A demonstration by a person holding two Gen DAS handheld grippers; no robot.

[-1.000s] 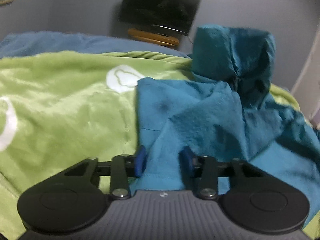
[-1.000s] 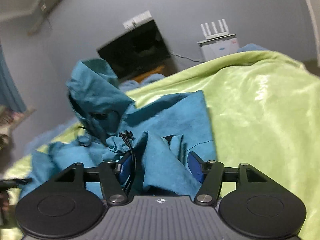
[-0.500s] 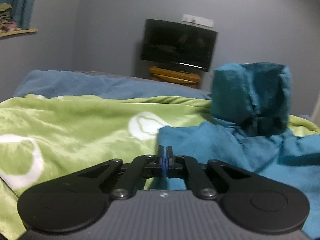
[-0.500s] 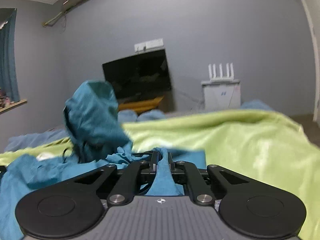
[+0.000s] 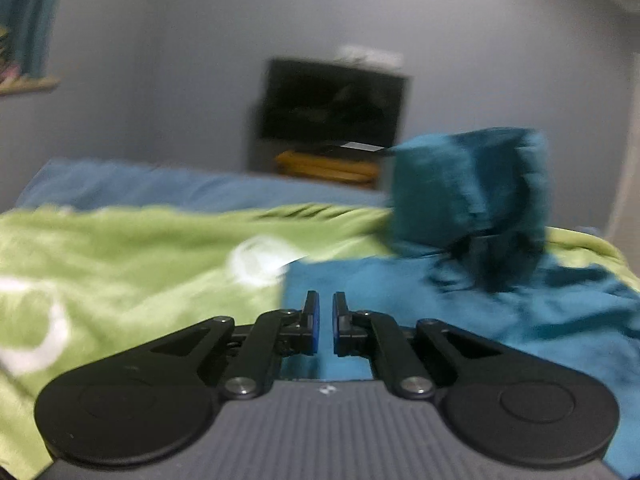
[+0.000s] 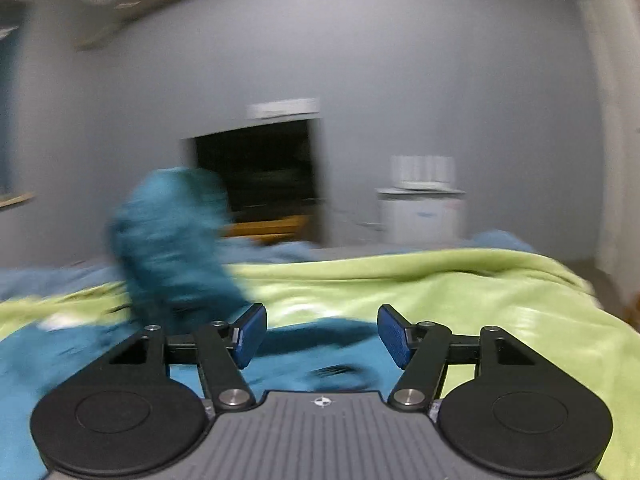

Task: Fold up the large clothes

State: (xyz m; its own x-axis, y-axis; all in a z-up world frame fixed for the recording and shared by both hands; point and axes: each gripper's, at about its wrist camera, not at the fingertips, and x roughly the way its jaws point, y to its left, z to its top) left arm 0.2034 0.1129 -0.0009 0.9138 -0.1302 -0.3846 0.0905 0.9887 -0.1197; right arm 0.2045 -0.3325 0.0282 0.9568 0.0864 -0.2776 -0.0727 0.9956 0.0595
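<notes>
Teal hoodie (image 5: 460, 304) spread across green blanket (image 5: 140, 256)

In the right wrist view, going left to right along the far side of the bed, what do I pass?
Raised teal hood of the garment → dark TV screen → white cabinet with the router on top → bare grey wall, then the pale door frame at the right edge.

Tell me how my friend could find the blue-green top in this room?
Look at the big bed with the green blanket. The top lies spread on that blanket, with its hood standing up in front of the dark TV. It is the only deep blue-green cloth; the bedding behind is paler blue.
</notes>
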